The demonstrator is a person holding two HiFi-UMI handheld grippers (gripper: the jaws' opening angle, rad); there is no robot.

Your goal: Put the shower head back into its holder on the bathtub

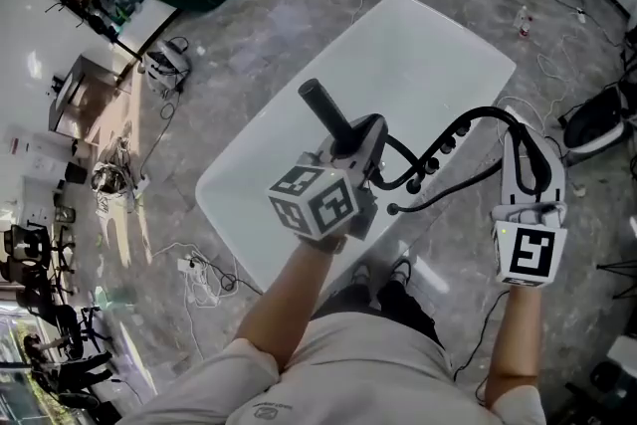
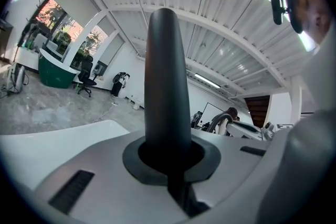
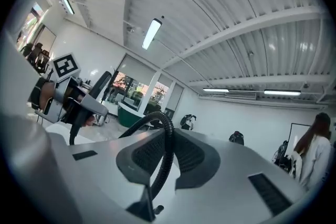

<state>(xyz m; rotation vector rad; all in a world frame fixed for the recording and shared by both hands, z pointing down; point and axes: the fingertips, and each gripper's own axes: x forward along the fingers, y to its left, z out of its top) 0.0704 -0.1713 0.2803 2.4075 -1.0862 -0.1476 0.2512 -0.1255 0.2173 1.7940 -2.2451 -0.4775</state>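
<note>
Grey marbled floor [image 1: 249,35] surrounds a white bathtub [image 1: 418,65], and loose cables [image 1: 204,279] lie beside the bathtub's near left end. A row of black fittings [image 1: 438,152] sits on the bathtub's near rim. The left gripper [image 1: 358,139] is above that rim, jaws closed tight on the black shower head [image 1: 323,109], which points out over the bathtub and is not in a holder. In the left gripper view the shower head [image 2: 167,86] stands straight up from the clamped jaws. The right gripper [image 1: 526,149], beside the bathtub's near right corner, grips the ribbed black hose [image 1: 468,119], which arches from there towards the fittings.
</note>
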